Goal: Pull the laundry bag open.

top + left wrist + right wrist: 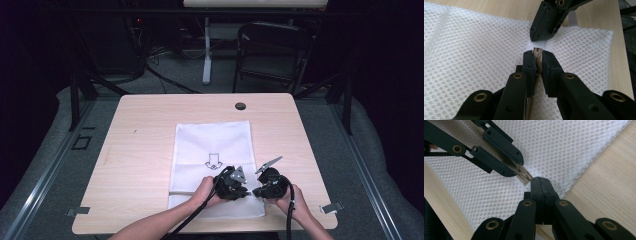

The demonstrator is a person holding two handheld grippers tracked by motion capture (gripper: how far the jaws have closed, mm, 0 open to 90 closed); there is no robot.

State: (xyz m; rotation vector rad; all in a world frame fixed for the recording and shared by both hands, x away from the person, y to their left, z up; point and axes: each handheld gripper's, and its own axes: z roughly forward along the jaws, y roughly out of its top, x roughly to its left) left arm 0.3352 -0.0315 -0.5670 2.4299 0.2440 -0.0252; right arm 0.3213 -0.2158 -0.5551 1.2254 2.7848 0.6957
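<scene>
Zipper [537,53] clamped in left tongs [538,55]; right tongs [541,180] pinched on mesh bag [564,150].

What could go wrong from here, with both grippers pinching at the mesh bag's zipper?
The left gripper grips only the tip of the zipper tape, so it might slip out. The right gripper, shut on the pull tab, may lose it. The mesh bag lies loose and could bunch up.

No readable text, 1 printed down-arrow sign [213,161] on white mesh bag [200,145]
</scene>
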